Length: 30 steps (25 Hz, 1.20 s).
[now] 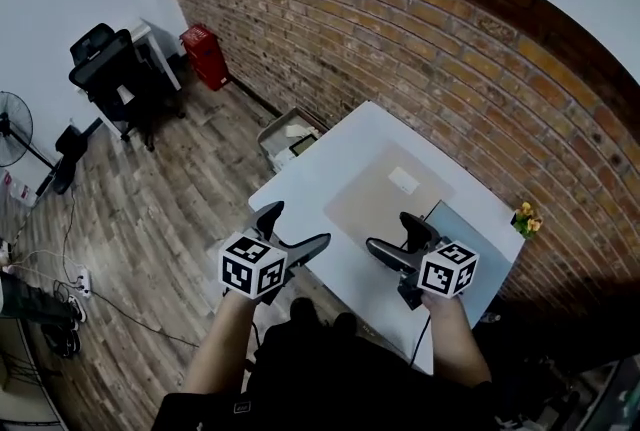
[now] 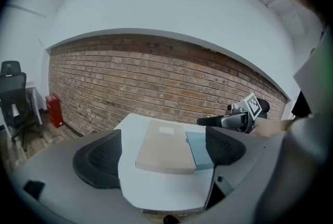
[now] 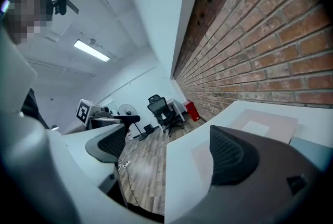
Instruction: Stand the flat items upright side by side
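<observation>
One tan item, one blue item; left gripper, right gripper, fingers wide apart, empty.

Your table top reads smooth matt white, laminate-like. The beige flat item looks matt, cardboard or paper-like, with a white paper-like label. The blue-grey flat item is smooth with a low sheen, material unclear. Left gripper and right gripper shells look like matt plastic. Your pads are black with a fine ribbed texture. Brick wall is rough and matt. Floor is wood-grain planks with a slight sheen. Red bin looks like smooth plastic.
</observation>
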Tool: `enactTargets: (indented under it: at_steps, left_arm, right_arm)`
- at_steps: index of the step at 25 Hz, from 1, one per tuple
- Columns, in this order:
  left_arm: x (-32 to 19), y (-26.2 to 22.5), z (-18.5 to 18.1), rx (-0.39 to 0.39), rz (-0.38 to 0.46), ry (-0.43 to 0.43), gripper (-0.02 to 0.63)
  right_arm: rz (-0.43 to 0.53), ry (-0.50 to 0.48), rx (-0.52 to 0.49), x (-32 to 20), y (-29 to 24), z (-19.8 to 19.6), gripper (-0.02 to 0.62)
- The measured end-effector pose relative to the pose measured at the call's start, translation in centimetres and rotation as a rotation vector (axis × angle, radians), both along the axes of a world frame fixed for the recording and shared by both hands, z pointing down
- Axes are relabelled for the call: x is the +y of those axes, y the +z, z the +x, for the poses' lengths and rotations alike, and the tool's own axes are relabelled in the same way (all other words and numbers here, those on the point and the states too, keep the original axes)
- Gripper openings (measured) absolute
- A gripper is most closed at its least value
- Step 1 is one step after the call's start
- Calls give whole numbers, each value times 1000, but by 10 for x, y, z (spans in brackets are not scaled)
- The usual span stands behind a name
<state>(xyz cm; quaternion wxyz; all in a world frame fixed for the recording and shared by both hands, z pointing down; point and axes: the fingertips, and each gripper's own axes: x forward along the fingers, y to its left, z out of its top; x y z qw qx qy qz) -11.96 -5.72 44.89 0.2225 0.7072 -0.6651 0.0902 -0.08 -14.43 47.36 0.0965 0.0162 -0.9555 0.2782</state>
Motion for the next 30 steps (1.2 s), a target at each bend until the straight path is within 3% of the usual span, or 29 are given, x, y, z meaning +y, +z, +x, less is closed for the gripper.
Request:
enactTargets:
  at_steps: [10,16,21,30]
  left_arm:
    - [-95,31,1,59,-52,235,520]
    - [-152,61,-13,86,-124,393,520]
    - [-183,100,-15,98,-211,536,520]
    - [-203,158,-16,180,-336,701,520]
  right_arm:
    - [-30,229,87,-75,30,21,509]
    - [-80,368,153,-109,56,12,505]
    - [-154,491,219,-115,87,12,505]
    - [-298,709,384,-106,148,26,505]
